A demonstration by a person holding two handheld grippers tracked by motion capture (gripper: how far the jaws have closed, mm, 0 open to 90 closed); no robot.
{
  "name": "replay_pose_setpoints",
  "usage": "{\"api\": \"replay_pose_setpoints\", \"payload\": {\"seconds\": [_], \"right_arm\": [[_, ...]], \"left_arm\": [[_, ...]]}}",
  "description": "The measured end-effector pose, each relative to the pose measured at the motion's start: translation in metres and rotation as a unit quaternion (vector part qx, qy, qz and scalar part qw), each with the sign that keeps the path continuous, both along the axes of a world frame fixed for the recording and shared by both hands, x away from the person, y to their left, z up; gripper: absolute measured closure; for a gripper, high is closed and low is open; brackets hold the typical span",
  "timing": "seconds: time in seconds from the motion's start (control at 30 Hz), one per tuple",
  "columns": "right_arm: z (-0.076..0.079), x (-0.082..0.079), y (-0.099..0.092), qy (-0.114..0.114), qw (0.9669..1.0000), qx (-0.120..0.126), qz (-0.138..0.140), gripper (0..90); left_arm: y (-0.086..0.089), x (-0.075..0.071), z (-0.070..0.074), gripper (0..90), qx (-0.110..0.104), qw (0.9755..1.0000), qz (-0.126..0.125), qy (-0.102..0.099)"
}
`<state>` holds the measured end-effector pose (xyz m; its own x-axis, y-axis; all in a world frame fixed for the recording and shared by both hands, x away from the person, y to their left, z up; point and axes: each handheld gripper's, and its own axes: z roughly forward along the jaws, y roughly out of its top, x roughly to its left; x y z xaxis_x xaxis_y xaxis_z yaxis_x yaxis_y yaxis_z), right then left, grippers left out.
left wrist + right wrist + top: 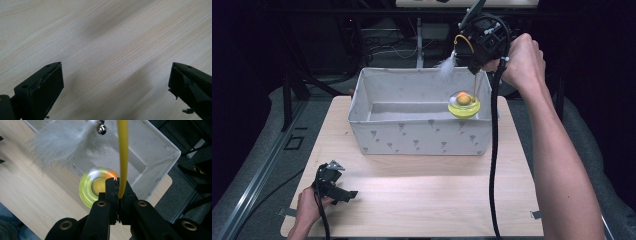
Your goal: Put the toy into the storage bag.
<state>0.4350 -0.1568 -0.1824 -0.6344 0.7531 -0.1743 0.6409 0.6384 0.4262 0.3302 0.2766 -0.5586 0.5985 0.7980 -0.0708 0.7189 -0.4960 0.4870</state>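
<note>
Cat toy (463, 104) hangs from right gripper (119, 192), jaws pinched on its yellow wand (122, 157); yellow base dangles below, over the fabric bin (422, 132). White feather (62, 145) alongside. Left gripper (115, 85) spread, low over tabletop (105, 37).

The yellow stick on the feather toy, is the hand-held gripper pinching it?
Touching. In the right gripper view, the right hand-held gripper has its jaws shut on the yellow stick, with no gap showing.

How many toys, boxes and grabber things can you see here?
Cat toy with a yellow wand, white feather and bell: 1
Grey fabric box: 1
Grippers, left gripper and right gripper: 2
Total: 4
</note>
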Motion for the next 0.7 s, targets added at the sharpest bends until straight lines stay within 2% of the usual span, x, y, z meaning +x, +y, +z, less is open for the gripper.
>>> {"api": "replay_pose_setpoints", "payload": {"seconds": [0.2,0.3,0.33,0.5,0.7], "right_arm": [[-0.01,0.015,-0.008,0.003,0.9999,0.002,-0.013,88.6],[-0.02,0.027,-0.012,0.007,0.9997,0.001,-0.024,88.6],[-0.02,0.027,-0.012,0.007,0.9997,0.001,-0.024,88.6],[-0.035,0.04,-0.015,0.009,0.9994,0.0,-0.034,88.6],[-0.048,0.049,-0.014,0.011,0.9993,-0.001,-0.036,88.5]], "left_arm": [[-0.001,0.0,0.0,0.0,0.002,1.0,-0.004,-0.002],[-0.001,0.001,-0.001,0.0,0.0,1.0,-0.002,0.003],[-0.001,0.001,-0.001,0.0,0.0,1.0,-0.005,0.008],[-0.001,0.001,-0.001,0.0,0.001,1.0,-0.004,0.001],[-0.001,0.001,-0.001,0.0,0.002,1.0,-0.007,0.005]]}}
